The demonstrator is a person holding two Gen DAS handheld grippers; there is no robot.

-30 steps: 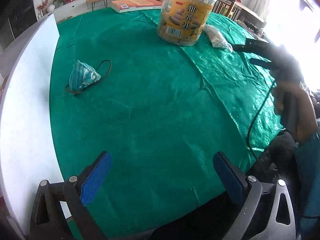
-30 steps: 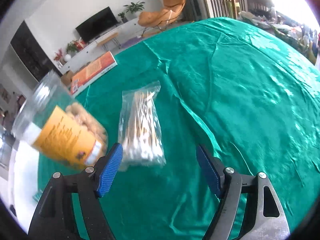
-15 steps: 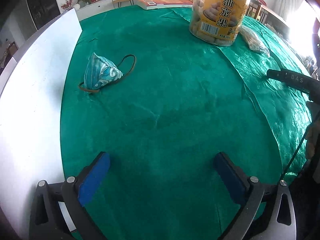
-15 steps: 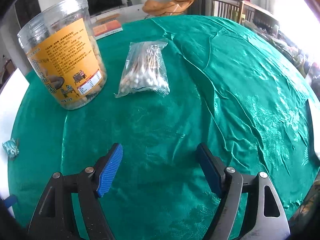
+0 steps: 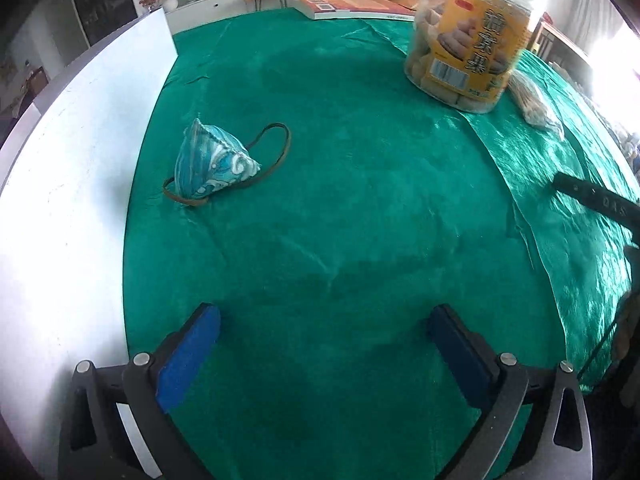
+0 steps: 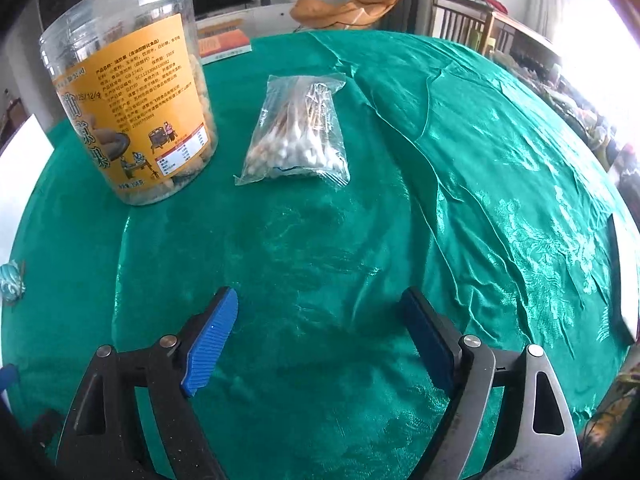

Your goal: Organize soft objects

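Surface [image 5: 360,220] round, covered in wrinkled shiny green cloth, white bare rim along left side. Left tool [image 5: 324,328] hangs over empty cloth, blue pads spread wide, nothing between them. Face mask [image 5: 212,166], blue-white wave print, soft fabric, folded into a peaked cone shape with brown ear loop trailing out, lies ahead-left of left tool near the white rim, nothing blocking the way to it. Right tool [image 6: 320,320] also spread wide; its jaws have just been opening, nothing between them, only cloth below. Cotton swab bag [image 6: 298,132], clear crinkly plastic, wooden sticks with white tips, lies flat straight ahead of right tool, path clear. Snack jar [image 6: 132,120], tall clear plastic cylinder with orange label, stands upright just left of the bag, close but not touching as far as visible. Orange book [image 5: 352,6] flat at far edge. Black handle of right tool pokes in at right edge of left view.
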